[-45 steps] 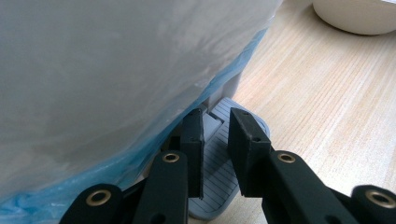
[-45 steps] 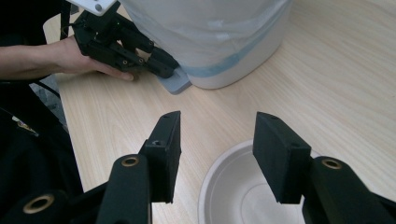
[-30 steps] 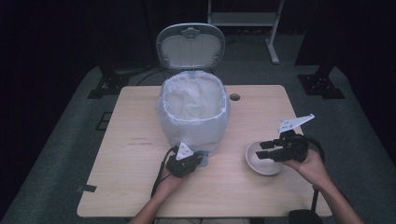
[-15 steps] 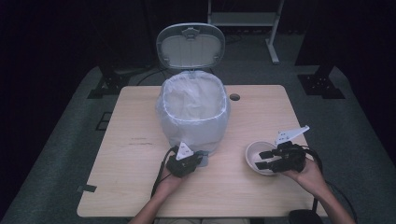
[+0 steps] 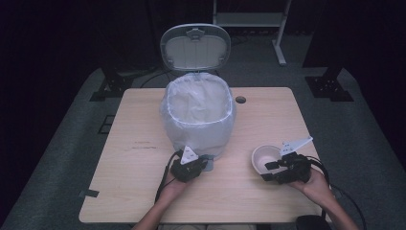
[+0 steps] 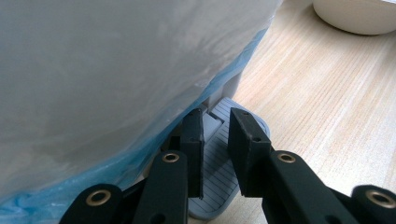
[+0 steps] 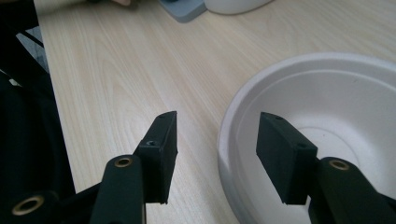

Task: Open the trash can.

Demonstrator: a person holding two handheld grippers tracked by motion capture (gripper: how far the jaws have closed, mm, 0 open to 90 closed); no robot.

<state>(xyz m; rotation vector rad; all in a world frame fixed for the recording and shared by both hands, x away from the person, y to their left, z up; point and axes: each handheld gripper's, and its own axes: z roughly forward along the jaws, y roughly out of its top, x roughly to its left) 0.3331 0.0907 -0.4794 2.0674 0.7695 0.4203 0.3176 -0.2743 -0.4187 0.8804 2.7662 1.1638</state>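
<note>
A grey pedal bin (image 5: 198, 120) lined with a white bag stands mid-table, its lid (image 5: 195, 47) raised. My left gripper (image 5: 197, 162) rests at the bin's foot. Its jaws are shut to a narrow slit, and its tips (image 6: 215, 121) lie on the ribbed grey pedal (image 6: 219, 186). A white bowl (image 5: 265, 157) sits to the right. My right gripper (image 5: 268, 171) is open, low at the bowl's near right side. In the right gripper view the jaws (image 7: 215, 135) straddle the bowl's rim (image 7: 224, 135), one inside and one outside, neither touching it.
The wooden table (image 5: 134, 143) has a cable hole (image 5: 240, 99) behind the bin and a strip of tape (image 5: 88, 193) at its front left corner. Dark floor and stand legs (image 5: 330, 86) surround it. Bare wood lies left of the bin.
My right gripper has come down and drawn nearer, from above the bowl to its near right rim. The left gripper and the raised lid have not moved.
</note>
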